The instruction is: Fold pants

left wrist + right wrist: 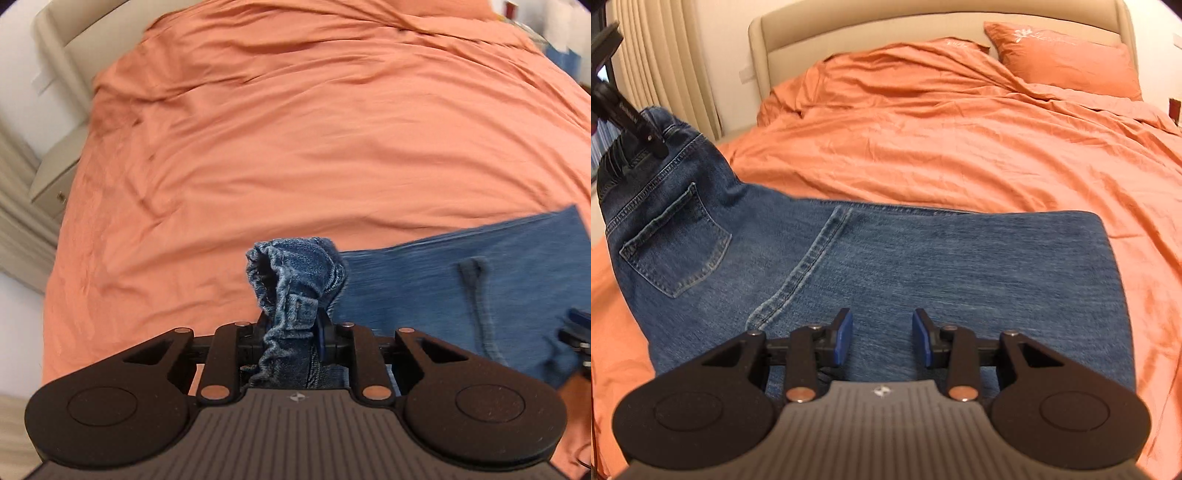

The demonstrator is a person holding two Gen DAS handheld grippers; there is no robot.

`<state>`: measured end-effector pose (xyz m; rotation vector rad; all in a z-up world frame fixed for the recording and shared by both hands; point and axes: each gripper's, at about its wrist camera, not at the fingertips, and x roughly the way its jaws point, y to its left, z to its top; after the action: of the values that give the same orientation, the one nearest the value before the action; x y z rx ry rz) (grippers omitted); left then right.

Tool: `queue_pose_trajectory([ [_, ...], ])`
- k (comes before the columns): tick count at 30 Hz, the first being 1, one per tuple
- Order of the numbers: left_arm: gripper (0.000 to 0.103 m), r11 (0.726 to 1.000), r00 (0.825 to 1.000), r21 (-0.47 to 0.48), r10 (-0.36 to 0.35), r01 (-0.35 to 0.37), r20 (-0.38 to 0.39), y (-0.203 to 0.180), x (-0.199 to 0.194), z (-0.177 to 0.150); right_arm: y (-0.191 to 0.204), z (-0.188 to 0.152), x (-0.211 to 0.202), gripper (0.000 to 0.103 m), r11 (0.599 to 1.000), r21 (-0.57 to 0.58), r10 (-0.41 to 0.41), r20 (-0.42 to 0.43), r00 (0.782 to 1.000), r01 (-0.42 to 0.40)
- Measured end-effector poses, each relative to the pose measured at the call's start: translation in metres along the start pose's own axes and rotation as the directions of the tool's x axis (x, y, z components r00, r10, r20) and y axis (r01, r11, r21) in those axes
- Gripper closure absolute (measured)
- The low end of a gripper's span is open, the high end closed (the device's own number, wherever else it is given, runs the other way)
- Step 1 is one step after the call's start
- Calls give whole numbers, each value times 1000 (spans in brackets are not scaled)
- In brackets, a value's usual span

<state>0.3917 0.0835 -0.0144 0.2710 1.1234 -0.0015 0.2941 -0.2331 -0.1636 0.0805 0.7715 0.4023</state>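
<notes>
Blue denim pants [923,258] lie on the orange bed cover, folded, with a back pocket [676,243] at the left. My left gripper [291,332] is shut on the bunched waistband [291,280] and lifts that end off the bed; it shows at the far left of the right wrist view [646,136]. The rest of the pants stretches away to the right in the left wrist view [461,288]. My right gripper [882,339] is open and empty, just above the middle of the pants, near their front edge.
The orange bed cover [960,140] is wrinkled and spreads all around the pants. An orange pillow [1063,55] and a beige headboard [849,26] are at the far end. A beige nightstand [51,177] stands left of the bed.
</notes>
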Motion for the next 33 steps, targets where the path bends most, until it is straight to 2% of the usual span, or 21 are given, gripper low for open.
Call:
queue_pose_trajectory([
  [4, 79, 998, 998, 62, -22, 25, -52, -74, -10, 31, -15, -2, -14, 70, 1000, 13, 26, 41, 999, -27],
  [10, 77, 987, 984, 133, -73, 95, -163, -184, 23, 57, -31, -7, -21, 70, 997, 59, 42, 30, 999, -44],
  [13, 76, 981, 960, 126, -114, 151, -257, -227, 59, 58, -40, -8, -21, 70, 997, 75, 21, 0, 1000, -21],
  [15, 76, 976, 937, 117, -140, 185, -319, -248, 81, 56, -48, -9, -22, 70, 994, 103, 29, -10, 1000, -27],
  [17, 74, 965, 913, 94, -197, 245, -356, -261, 90, 56, -55, -11, -23, 70, 994, 106, 16, -14, 1000, -15],
  [18, 71, 959, 909, 88, -224, 271, -352, -264, 89, 56, -58, -11, -23, 70, 994, 109, 1, -22, 1000, 1],
  [19, 71, 954, 913, 99, -237, 283, -331, -268, 83, 57, -61, -11, -22, 70, 993, 121, -6, -28, 1000, 9],
  [22, 67, 945, 941, 166, -239, 283, -239, -264, 60, 60, -74, -9, -26, 70, 979, 203, 20, -22, 1000, -15],
  [25, 64, 953, 954, 134, -246, 270, -172, -238, 43, 64, -78, -7, -34, 69, 963, 260, 69, 11, 998, -70],
  [30, 64, 967, 973, 125, -212, 223, -94, -192, 26, 32, -77, -2, -46, 70, 926, 337, 153, 77, 985, -170],
  [33, 64, 980, 981, 81, -174, 181, -82, -161, 32, 6, -74, 6, -49, 70, 888, 375, 234, 127, 964, -265],
])
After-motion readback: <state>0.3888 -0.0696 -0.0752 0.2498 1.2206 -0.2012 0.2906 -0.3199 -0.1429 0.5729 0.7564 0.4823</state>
